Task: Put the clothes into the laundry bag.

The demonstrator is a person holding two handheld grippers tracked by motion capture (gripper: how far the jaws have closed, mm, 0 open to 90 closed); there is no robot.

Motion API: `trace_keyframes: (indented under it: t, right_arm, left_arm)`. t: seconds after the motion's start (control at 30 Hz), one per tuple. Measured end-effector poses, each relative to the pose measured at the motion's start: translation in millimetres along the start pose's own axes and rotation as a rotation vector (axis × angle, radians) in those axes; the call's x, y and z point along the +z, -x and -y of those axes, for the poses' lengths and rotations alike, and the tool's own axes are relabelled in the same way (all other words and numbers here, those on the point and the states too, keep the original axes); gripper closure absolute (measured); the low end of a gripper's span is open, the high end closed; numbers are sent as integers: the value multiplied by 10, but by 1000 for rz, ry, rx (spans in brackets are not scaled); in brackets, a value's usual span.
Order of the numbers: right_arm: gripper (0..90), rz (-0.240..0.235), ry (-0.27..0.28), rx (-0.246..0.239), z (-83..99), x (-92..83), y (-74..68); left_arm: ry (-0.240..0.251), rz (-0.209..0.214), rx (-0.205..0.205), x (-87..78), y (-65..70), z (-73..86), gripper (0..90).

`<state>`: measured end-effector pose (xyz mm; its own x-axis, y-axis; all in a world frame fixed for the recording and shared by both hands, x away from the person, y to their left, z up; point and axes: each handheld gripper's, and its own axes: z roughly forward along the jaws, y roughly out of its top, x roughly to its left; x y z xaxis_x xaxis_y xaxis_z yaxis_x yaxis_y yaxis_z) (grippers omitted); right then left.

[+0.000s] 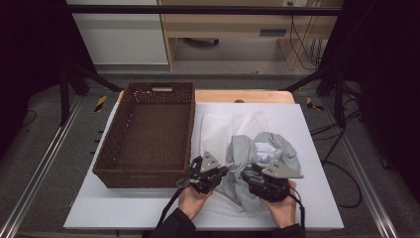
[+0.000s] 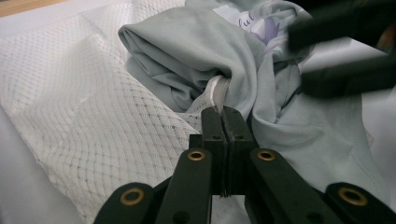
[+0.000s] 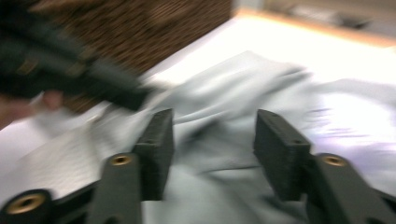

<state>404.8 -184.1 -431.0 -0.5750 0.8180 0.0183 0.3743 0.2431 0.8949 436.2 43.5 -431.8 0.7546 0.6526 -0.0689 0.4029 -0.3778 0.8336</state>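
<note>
A grey garment (image 1: 270,151) with a pale print lies bunched on the white table, partly inside a white mesh bag (image 1: 218,129). My left gripper (image 1: 225,171) is shut on the bag's white hem, and in the left gripper view its jaws (image 2: 223,112) pinch that hem right beside the garment (image 2: 196,51). My right gripper (image 1: 247,174) sits close on the garment's near side. In the blurred right gripper view it (image 3: 212,135) stands open, with grey cloth (image 3: 233,98) lying beyond the gap and nothing pressed by the pads.
A brown wicker basket (image 1: 143,178) stands empty on the table's left half, just left of my left hand. The mesh bag (image 2: 93,107) spreads flat toward the table's middle. A wooden table edge (image 1: 242,95) runs along the back.
</note>
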Motion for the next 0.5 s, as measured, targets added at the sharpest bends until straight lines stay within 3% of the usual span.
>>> trace_keyframes:
  t: [0.07, 0.1, 0.13, 0.23, 0.33, 0.43, 0.47, 0.5]
  right_arm:
    - [334, 78, 19, 13, -28, -93, 147]
    - [299, 106, -4, 28, -16, -102, 234]
    - [283, 121, -38, 56, 27, -85, 332]
    - [298, 117, -110, 98, 194, 33, 453]
    - [403, 60, -151, 109, 321, 198, 467]
    - [740, 19, -164, 103, 294, 252, 455]
    - [811, 20, -175, 97, 253, 234, 457]
    - [823, 22, -169, 96, 226, 211, 455]
  left_arm:
    - [-1, -4, -1, -1, 0, 5, 885]
    - [0, -5, -2, -4, -4, 6, 885]
    - [1, -6, -2, -5, -8, 5, 884]
    - [0, -5, -6, 4, -21, 4, 885]
    - [-7, -9, -2, 20, -13, 8, 885]
    - [-11, -13, -2, 37, -15, 12, 885]
    - [-12, -14, -4, 38, -21, 12, 885]
    - [-13, -16, -8, 38, -32, 11, 885]
